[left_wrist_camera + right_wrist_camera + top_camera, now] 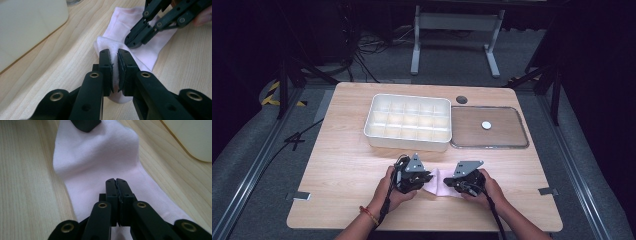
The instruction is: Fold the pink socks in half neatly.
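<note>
- A pale pink sock [439,183] is lying flat on the wooden table [342,150], close to the near edge and a little right of the middle, between the person's two hands.
- The left hand-held gripper [424,181] is clenching a raised fold of the sock [140,37]; in the left gripper view the white-pink cloth is bunching up between its two pads, which are pressing on it from both sides.
- The right hand-held gripper [451,182] is resting on the sock [100,157] with its jaws clenched together; in the right gripper view the pads are meeting with almost no gap, and whether a thin layer of cloth is caught between them cannot be told.
- The two gripper tips are sitting near each other over the middle of the sock, pointing toward one another.
- A white compartment tray [408,142] is standing behind the grippers, its near wall just beyond them with a strip of bare wood between.
- A clear flat lid [517,127] is lying just beside the tray's right wall, with a small white disc [486,125] on it.
- Open table is stretching to the left of the left hand and to the right of the right hand, out to both side edges.
- The near edge of the table is running right under the person's wrists.
</note>
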